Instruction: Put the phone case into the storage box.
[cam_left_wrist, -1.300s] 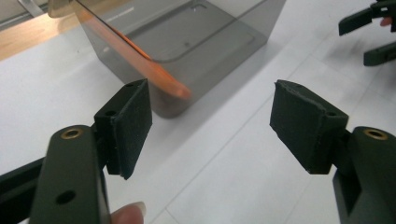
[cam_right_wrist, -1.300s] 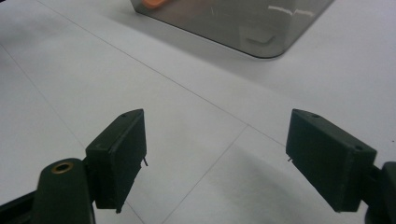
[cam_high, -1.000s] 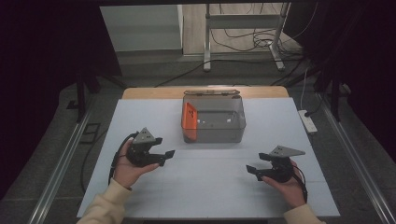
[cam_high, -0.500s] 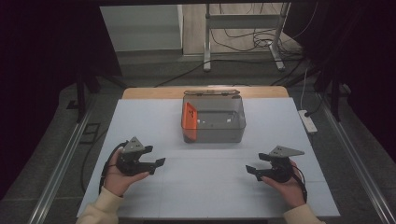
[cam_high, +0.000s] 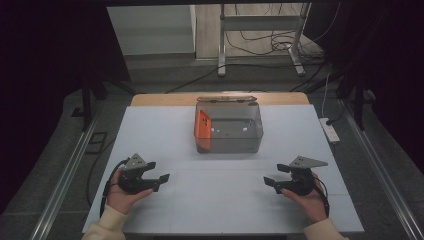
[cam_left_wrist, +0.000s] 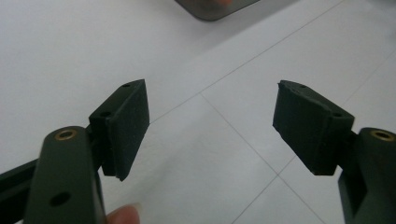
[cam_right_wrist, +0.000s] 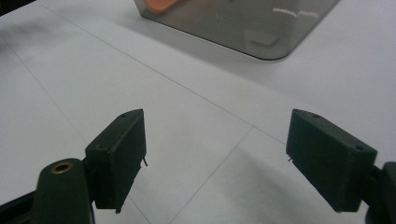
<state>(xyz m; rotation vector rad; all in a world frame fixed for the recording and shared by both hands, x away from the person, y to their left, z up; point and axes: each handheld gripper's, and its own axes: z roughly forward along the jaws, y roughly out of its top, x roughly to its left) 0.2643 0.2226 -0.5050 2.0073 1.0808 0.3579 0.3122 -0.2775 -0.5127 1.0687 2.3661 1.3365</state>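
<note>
A clear grey plastic box (cam_high: 228, 127) stands at the middle of the white table (cam_high: 220, 205), with an orange piece (cam_high: 203, 125) inside against its left wall. My left gripper (cam_high: 159, 172) rests low at the front left, open, jaws pointing right with nothing between them. Opposite it at the front right, my right gripper (cam_high: 274, 175) is open and empty too, pointing left. In the left gripper view the left gripper (cam_left_wrist: 212, 126) frames bare table, with a corner of the box (cam_left_wrist: 215, 7) at the top. The right gripper (cam_right_wrist: 217, 154) faces the box (cam_right_wrist: 243, 23) and the orange piece (cam_right_wrist: 159, 4).
A wooden strip (cam_high: 160, 99) runs along the table's far edge behind the box. A white power strip (cam_high: 330, 131) lies off the right edge. A metal stand (cam_high: 260, 22) and cables sit on the floor beyond. Metal rails (cam_high: 65, 175) flank the table.
My left gripper has drawn back toward the front edge and a little to the left, still open. The right gripper and the box have stayed put.
</note>
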